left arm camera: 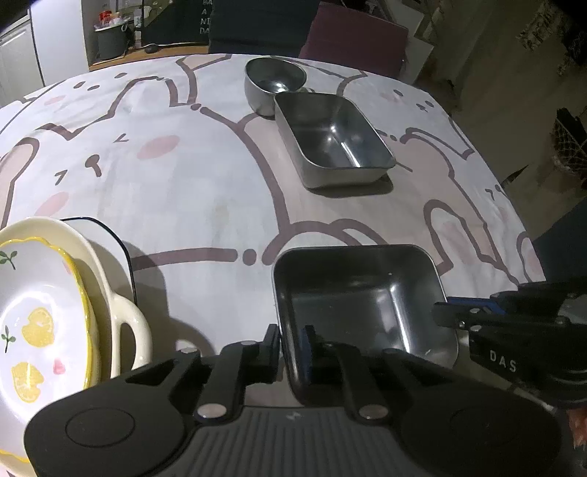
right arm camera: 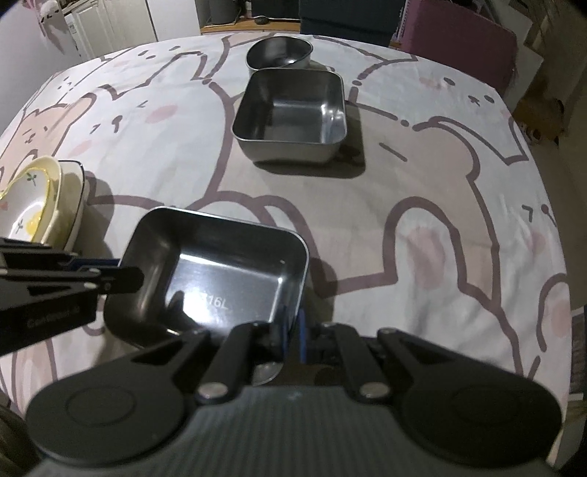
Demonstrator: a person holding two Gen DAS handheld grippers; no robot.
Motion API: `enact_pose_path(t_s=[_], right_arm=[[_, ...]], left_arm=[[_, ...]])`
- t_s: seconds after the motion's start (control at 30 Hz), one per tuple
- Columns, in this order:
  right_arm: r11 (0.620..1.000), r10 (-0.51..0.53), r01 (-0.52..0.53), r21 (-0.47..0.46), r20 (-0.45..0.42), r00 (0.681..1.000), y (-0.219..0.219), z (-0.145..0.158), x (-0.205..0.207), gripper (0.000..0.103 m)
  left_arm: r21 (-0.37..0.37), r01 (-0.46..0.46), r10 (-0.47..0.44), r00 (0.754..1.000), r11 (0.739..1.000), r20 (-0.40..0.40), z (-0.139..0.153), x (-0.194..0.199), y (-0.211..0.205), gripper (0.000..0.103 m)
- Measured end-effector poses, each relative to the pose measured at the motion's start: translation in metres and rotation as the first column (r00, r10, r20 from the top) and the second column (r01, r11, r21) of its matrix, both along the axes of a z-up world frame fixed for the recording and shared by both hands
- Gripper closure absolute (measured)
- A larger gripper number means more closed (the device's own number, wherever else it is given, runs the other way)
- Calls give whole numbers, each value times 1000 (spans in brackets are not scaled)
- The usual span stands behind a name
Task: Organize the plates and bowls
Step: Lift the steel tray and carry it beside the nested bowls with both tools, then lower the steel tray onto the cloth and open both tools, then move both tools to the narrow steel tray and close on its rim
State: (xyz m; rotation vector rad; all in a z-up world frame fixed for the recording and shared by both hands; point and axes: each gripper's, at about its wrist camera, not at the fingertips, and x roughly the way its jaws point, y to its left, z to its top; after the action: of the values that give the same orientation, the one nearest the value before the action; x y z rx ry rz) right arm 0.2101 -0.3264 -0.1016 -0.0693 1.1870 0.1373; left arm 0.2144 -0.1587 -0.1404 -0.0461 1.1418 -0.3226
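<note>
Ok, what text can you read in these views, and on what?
"DAS": side of the right gripper.
"16L", a first character lost in glare: floor of the near steel tray.
Left gripper: printed word, too blurred.
Dark board behind the table: cut-off letters, unreadable.

Glossy metal trays (left arm camera: 359,293); ceramic-looking plates (left arm camera: 40,312); cloth (left arm camera: 183,183).

"DAS" on right claw (left arm camera: 445,315), "16L" stamped inside near steel tray (right arm camera: 220,271)
</note>
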Motion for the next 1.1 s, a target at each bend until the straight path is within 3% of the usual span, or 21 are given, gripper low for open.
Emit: enact_pose_path(t_s=[0.17,0.23,0.33,0.4,0.5,0.53,0.8,0.97,1.1], right_arm=[[1000,3,-3,12,-16,1000,-1,-2,1,93],[1000,1,-1,4,-35,999,-1,-1,1,79],[1000,2,-2,7,-30,1000,-2,4,-3,58],[1000,0,0,23,-17,1000,-3,11,-8,50],[999,-9,8,43,18,1000,-5,24,-18,31],[999,-17,15,44,34,999,-6,27,-21,23],[979,-166,145,145,144,975,-33,60,-33,1],[954,-268,224,198,233,935,-41,73,-29,0],[908,-370,297,294,233,899,-46,70,-15,0]], left_arm=[[2,20,-20,1000,1000,-14,0,-2,1,80],[12,34,-34,999,999,-16,2,-4,1,71],[10,32,-32,999,999,9,11,-9,5,47],[3,32,-32,999,999,39,21,-13,9,26],[-12,36,-34,995,999,90,37,-19,17,8],[-8,30,-29,994,1000,108,43,-21,20,6],[35,13,-22,965,999,260,93,-29,39,0],[-26,-23,30,941,999,338,102,-21,56,0],[-28,-42,49,951,999,307,100,3,58,0]])
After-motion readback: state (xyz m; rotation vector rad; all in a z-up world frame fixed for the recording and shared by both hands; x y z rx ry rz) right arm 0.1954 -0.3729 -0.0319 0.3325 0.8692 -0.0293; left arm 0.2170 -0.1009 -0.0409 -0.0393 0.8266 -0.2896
